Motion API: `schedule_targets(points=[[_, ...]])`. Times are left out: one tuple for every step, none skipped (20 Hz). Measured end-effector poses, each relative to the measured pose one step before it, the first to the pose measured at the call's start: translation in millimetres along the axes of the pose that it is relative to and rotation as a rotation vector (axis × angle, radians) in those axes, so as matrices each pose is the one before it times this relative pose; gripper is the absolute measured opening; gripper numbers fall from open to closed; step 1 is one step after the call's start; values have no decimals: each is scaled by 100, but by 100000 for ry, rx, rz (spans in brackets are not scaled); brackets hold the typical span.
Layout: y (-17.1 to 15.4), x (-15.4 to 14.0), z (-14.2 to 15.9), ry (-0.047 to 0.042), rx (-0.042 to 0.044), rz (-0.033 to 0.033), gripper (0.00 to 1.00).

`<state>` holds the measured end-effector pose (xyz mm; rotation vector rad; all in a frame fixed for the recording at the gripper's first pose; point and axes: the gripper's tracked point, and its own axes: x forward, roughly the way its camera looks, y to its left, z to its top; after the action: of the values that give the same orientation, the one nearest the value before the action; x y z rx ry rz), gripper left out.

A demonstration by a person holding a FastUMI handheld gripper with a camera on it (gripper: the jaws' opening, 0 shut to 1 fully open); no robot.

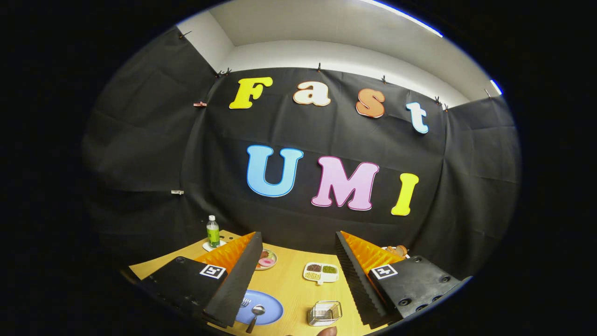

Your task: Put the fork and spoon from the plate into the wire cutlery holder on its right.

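Note:
A blue plate lies on the wooden table, low between my fingers and close to the left one. On it rests a spoon with its bowl pointing away, and a fork partly hidden behind the left finger. To the plate's right stands the wire cutlery holder, nothing visible inside it. My gripper is held well above the table, open wide, nothing between the fingers.
A green bottle stands at the table's far left on a coaster. A small plate of food and a white divided dish sit farther back. A brown item peeks over the right finger. A fingertip shows near the holder.

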<state>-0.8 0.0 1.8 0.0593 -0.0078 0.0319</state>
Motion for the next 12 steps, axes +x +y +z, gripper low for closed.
schedule_targets(points=[[-104, 139, -197, 569, 2383, 655, 97], [-24, 72, -66, 626, 2533, 920, 98], [-55, 10, -73, 1128, 3042, 1511, 98], [-138, 47, -47, 797, 1126, 733, 98], [-75, 15, -89, 982, -118, 406, 98], [82, 124, -155, 974, -1122, 320, 98], [35, 63, -421, 1783, -1127, -62, 98], [92, 96, -591, 2324, -492, 677, 98], [231, 286, -926, 2970, 179, 1011, 98], [559, 464, -1137, 4114, 419, 1734, 98], [441, 309, -1366, 4365, -263, 1177, 98], [373, 496, -1387, 5195, 566, 1503, 98]])
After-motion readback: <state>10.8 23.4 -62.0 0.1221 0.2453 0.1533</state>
